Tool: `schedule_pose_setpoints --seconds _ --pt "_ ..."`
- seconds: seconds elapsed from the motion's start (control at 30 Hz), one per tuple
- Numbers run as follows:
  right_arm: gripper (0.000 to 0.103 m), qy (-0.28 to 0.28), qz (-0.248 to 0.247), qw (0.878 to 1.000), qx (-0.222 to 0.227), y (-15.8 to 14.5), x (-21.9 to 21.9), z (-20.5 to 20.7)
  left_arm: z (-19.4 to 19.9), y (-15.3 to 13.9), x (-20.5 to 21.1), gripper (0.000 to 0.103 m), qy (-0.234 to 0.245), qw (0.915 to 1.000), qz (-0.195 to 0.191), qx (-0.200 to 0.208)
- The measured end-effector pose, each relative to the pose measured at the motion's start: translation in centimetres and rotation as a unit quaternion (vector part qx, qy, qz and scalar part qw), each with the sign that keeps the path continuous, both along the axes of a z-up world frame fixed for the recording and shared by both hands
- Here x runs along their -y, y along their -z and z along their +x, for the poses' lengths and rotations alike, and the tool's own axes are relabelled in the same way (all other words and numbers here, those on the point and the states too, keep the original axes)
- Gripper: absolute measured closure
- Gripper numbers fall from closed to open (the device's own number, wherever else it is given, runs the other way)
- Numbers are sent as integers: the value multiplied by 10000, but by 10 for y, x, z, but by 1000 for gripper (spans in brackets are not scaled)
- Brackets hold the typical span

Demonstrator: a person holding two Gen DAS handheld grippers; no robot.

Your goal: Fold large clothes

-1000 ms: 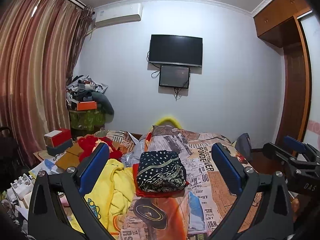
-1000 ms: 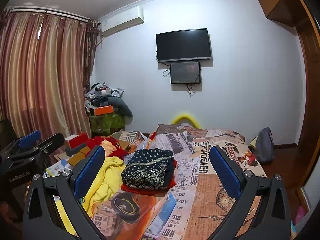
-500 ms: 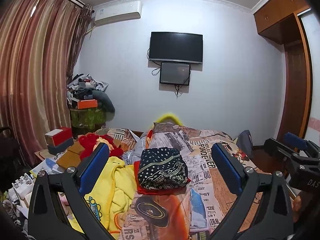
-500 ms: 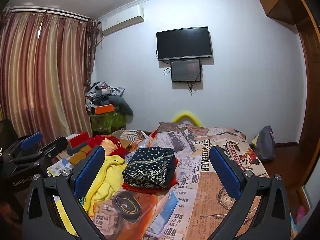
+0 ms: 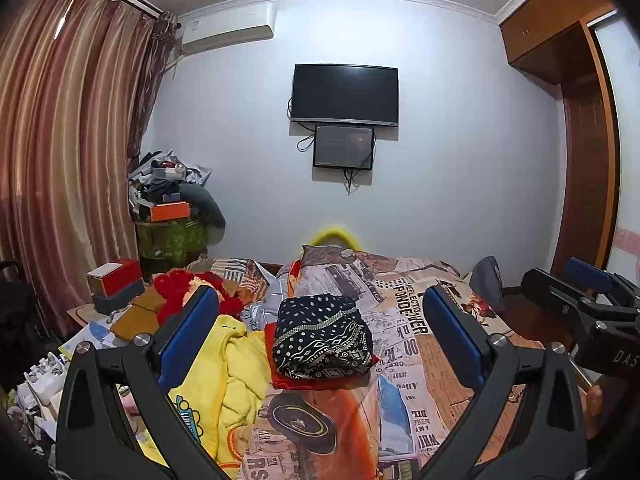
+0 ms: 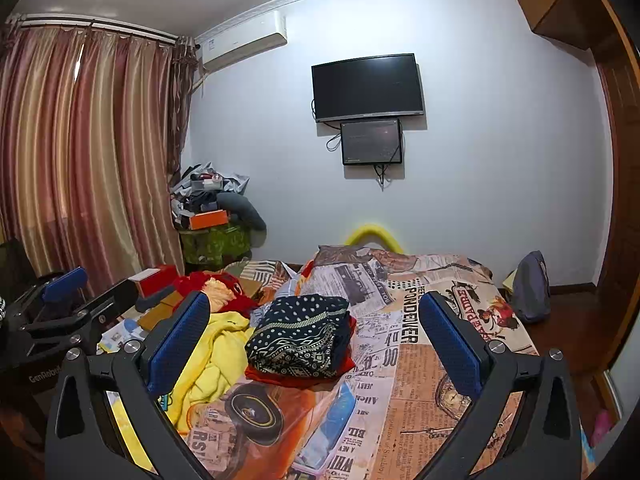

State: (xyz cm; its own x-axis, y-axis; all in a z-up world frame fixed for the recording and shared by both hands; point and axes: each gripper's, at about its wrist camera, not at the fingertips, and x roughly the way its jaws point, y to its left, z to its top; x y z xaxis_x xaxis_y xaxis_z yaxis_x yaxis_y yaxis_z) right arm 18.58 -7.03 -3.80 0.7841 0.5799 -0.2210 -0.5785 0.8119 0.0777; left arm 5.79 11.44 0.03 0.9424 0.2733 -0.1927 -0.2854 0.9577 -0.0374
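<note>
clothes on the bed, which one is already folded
The dark dotted garment, a neat square bundle resting on a red piece. The yellow garment to its left and the red clothes behind lie crumpled.

The right gripper (image 6: 314,338) is held above a bed (image 6: 432,364) covered in a newspaper-print sheet, its blue-padded fingers (image 6: 178,342) spread wide with nothing between them. A folded dark patterned garment (image 6: 300,334) is stacked on a red one (image 6: 296,374) at the middle of the bed, with a crumpled yellow garment (image 6: 212,356) just beside it. The left gripper (image 6: 64,312) is seen at the left edge. A television (image 6: 367,86) is mounted on the far wall.
</note>
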Motion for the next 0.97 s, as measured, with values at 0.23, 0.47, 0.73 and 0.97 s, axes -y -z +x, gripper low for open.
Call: schedule_pose_setpoints --seconds 0.23,0.47,0.73,0.97 --pt "0 8 5 10000 2 -1 0 0 1 0 -2 0 71 9999 -70 -4" --pt "0 61 -6 10000 -13 -3 0 0 2 1 -1 0 257 9996 -102 -52" --pt "0 77 -28 10000 -55 -3 -2 1 5 2 1 0 230 9997 -59 -92" --pt "0 86 -55 9998 -175 0 -5 6 10 7 2 0 293 9992 -121 -224"
